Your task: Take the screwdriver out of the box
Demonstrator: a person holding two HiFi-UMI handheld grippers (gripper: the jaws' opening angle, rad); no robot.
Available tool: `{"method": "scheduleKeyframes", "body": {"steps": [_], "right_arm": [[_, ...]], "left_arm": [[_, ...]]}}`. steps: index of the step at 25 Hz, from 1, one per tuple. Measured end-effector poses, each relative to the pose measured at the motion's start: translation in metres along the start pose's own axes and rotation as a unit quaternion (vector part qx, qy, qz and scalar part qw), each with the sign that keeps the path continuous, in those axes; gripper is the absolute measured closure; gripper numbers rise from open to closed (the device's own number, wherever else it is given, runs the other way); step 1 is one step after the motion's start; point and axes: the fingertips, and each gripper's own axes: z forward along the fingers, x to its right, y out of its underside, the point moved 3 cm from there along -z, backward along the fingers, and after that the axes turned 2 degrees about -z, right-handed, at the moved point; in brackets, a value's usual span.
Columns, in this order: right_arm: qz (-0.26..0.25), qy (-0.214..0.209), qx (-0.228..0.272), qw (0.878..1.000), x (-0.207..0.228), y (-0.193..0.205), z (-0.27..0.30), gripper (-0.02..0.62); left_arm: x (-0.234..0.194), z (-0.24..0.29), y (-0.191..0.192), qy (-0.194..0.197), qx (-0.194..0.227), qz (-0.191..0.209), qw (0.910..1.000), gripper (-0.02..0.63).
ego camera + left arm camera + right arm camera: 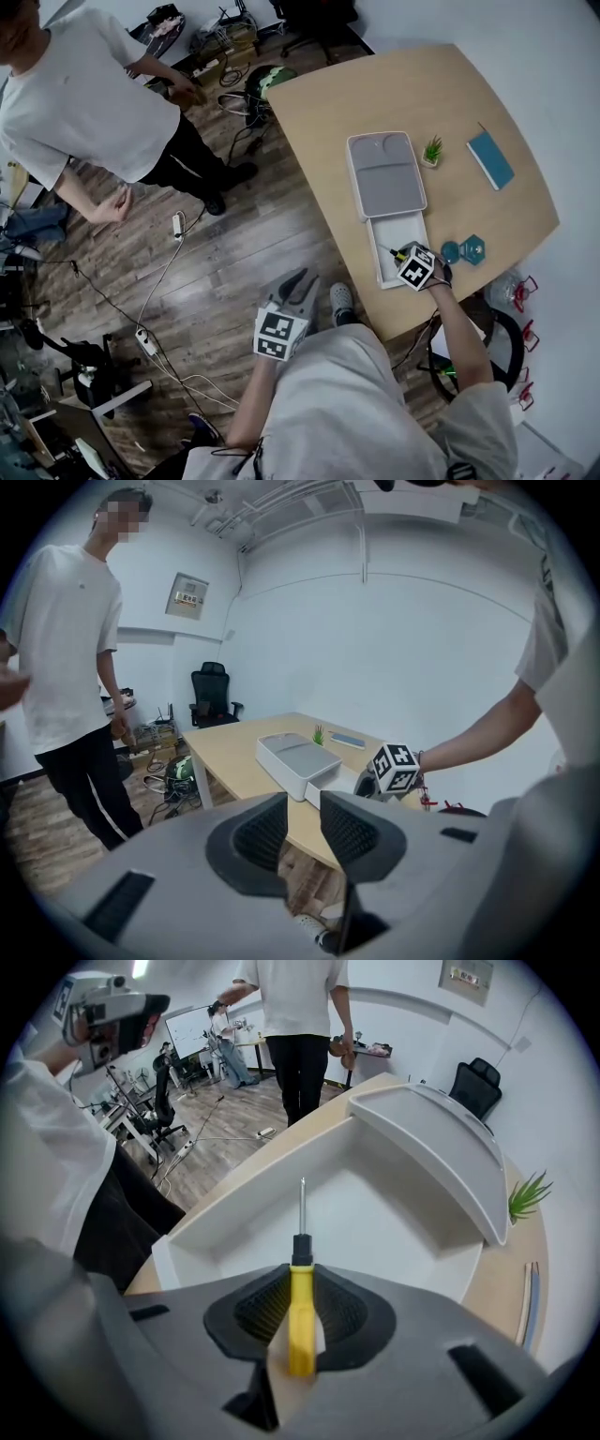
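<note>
The screwdriver has a yellow handle, a black collar and a thin steel shaft that points out over the floor of the open white box. My right gripper points steeply down into that box, and its black pads press on the handle from both sides. In the head view the right gripper is over the box's near tray, with the lid beyond it. My left gripper hangs off the table over the wooden floor. Its jaws stand slightly apart with nothing between them.
On the wooden table are a small potted plant, a blue notebook and two teal objects right of the box. A person in a white shirt stands at the left. Cables and power strips lie on the floor.
</note>
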Motion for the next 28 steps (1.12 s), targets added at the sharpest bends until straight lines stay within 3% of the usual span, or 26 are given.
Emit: {"method": "scheduleKeyframes", "body": {"steps": [18, 28], "right_arm": [[0.058, 0.071, 0.065, 0.994, 0.011, -0.018, -0.050, 0.512], [0.114, 0.119, 0.150, 0.975, 0.002, -0.026, -0.096, 0.512]], "left_arm": [[0.019, 0.014, -0.017, 0.053, 0.008, 0.029, 0.9981, 0.503], [0.041, 0.033, -0.035, 0.096, 0.013, 0.038, 0.9946, 0.505]]}}
